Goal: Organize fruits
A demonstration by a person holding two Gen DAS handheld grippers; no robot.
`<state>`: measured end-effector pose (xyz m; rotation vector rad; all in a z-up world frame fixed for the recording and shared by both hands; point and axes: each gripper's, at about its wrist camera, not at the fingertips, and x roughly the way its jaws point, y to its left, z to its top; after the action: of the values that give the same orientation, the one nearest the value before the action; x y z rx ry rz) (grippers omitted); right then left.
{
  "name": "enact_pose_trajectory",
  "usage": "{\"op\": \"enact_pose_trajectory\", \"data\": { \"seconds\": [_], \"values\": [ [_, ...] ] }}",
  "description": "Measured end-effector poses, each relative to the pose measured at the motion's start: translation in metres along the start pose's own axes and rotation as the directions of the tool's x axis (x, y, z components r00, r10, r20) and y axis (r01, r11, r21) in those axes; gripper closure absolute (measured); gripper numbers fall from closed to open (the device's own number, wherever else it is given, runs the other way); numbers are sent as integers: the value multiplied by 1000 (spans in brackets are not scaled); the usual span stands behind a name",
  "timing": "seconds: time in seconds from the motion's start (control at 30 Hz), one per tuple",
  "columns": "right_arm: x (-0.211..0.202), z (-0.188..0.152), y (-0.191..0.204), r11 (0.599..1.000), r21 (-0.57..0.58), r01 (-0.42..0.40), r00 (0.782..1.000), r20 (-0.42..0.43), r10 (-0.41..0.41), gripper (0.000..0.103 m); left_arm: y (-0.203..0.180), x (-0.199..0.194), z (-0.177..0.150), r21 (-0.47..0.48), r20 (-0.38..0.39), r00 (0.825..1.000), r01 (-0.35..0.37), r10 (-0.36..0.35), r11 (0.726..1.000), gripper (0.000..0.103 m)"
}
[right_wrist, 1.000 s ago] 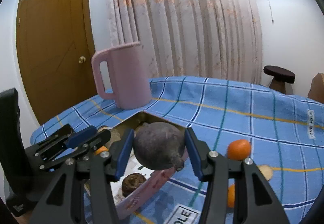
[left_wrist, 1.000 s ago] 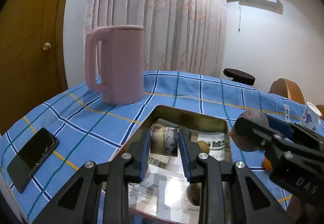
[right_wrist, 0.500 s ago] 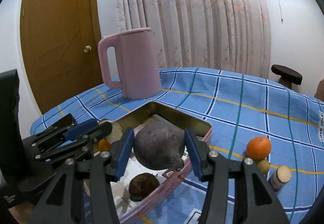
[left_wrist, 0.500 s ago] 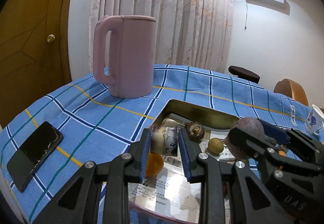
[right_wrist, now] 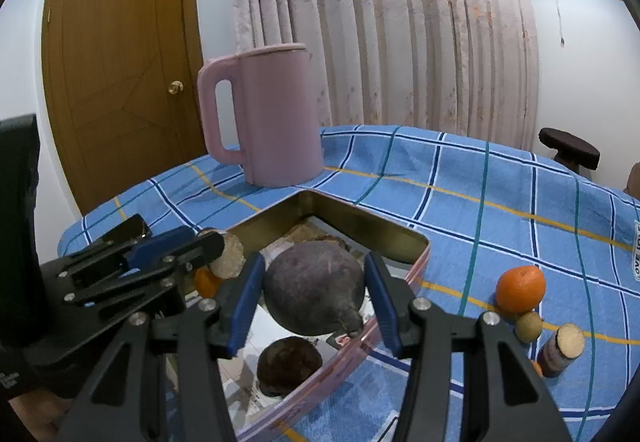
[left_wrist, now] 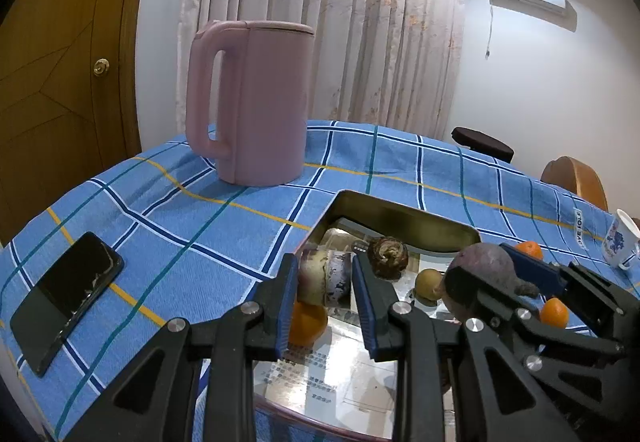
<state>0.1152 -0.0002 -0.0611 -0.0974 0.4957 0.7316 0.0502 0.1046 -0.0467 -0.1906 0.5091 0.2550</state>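
Note:
My left gripper (left_wrist: 325, 284) is shut on a short purple-skinned yam piece (left_wrist: 322, 276), held over the near left corner of the metal tin (left_wrist: 400, 208). My right gripper (right_wrist: 314, 292) is shut on a round dark purple beet (right_wrist: 314, 294), held above the tin (right_wrist: 360, 218). In the tin lie an orange (left_wrist: 306, 324), a brown spiky fruit (left_wrist: 388, 252), a small yellow-green fruit (left_wrist: 428, 284) and a dark brown fruit (right_wrist: 288, 362). The right gripper with the beet (left_wrist: 486, 270) shows at right in the left wrist view.
A pink kettle (left_wrist: 248, 102) stands behind the tin on the blue checked tablecloth (left_wrist: 180, 226). A black phone (left_wrist: 66, 298) lies at the left. Right of the tin lie an orange (right_wrist: 520, 288), a small yellow-green fruit (right_wrist: 528, 326) and a yam piece (right_wrist: 560, 348). A cup (left_wrist: 620, 240) stands far right.
Both grippers have moved lower and forward over the tin, each still holding its item. More of the tin's contents have come into view.

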Motion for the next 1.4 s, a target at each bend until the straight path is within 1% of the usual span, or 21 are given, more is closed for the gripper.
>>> {"op": "enact_pose_trajectory", "data": {
  "seconds": [0.57,0.73,0.8,0.83,0.93,0.97,1.0,1.03,1.07,1.1,1.13,1.2,1.23,1.3,1.33,1.4],
  "values": [
    [2,-1,-4,1000,11,-8,1000,-24,8,49,-3,2,0,11,-7,1000,-2,2,1000,73],
    [8,0,-4,1000,11,-17,999,-47,17,49,-3,1,1,14,-4,1000,-12,12,1000,73],
    [14,-1,-6,1000,15,-26,996,-87,28,48,-2,1,1,9,-1,1000,-20,20,1000,73],
    [15,-1,-4,1000,14,-25,996,-88,27,48,-2,0,0,5,0,1000,-28,28,1000,73],
    [8,-2,0,1000,-8,-3,999,-51,3,46,0,0,-1,-5,0,999,-40,40,999,71],
    [5,-2,-2,1000,-9,12,999,-37,-12,39,1,-1,-1,-11,0,999,-44,44,999,66],
    [2,-2,-3,1000,-6,21,999,-24,-21,30,1,-2,-1,-17,-4,999,-47,47,999,55],
    [-2,-2,-6,1000,0,29,1000,-6,-29,27,2,-4,-1,-21,-3,999,-49,49,999,48],
    [-9,-1,-10,1000,15,27,1000,11,-27,23,1,-6,0,-26,3,999,-49,49,998,35],
    [-16,1,-14,999,26,20,999,26,-21,23,0,-10,1,-30,19,999,-47,47,998,32],
    [-22,3,-16,999,29,24,999,38,-25,23,-2,-13,2,-25,30,999,-44,45,999,32],
    [-42,6,-25,998,23,63,995,75,-64,21,-11,-18,7,-1,41,999,-36,36,999,32],
    [-49,6,-31,996,18,89,993,81,-90,20,-17,-20,8,11,47,999,-28,27,1000,32],
    [-65,5,-52,983,28,179,980,85,-181,19,-31,-24,11,34,54,999,3,-5,999,32],
    [-70,4,-60,977,38,211,974,81,-213,19,-38,-25,12,43,57,998,20,-22,999,32],
    [-78,-1,-87,955,88,285,955,58,-291,19,-57,-26,12,73,51,997,57,-61,996,32]
  ]
}}
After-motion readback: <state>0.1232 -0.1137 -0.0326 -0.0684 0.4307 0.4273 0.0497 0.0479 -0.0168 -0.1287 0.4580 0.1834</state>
